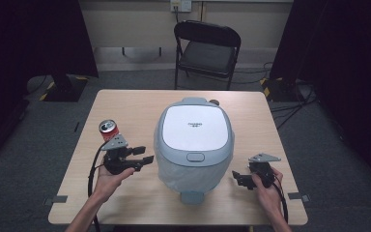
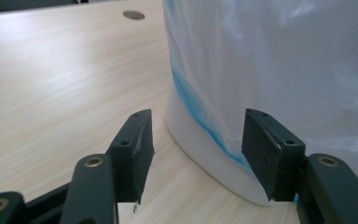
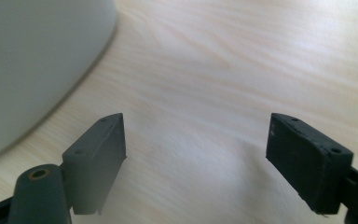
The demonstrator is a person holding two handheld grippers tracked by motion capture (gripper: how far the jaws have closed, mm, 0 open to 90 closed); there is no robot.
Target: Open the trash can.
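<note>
Our left gripper (image 1: 146,154) hangs over the table (image 1: 125,104) with its jaws standing moderately apart and nothing between them; in the left gripper view the two black pads (image 2: 137,149) frame the lower wall of the white bin (image 1: 193,145), which stands just ahead of the jaws and a little to their right, not touched. A thin plastic liner (image 2: 270,60) with a blue edge drapes over that wall, directly in front of the pads. Behind and to the outer side of this gripper stands a red drink can (image 1: 108,129), upright, just beside the grey plate on the gripper's top. Our right gripper (image 1: 237,178) sits on the bin's other side, its jaws spread wide and holding nothing; in the right gripper view bare tabletop lies between the pads (image 3: 307,158), and the bin's rounded base curves past the left pad, near but apart from it. The bin, lid closed, stands between our two grippers, both of which point inward at it. Beyond the table's far edge stands a black folding chair (image 1: 206,50).
</note>
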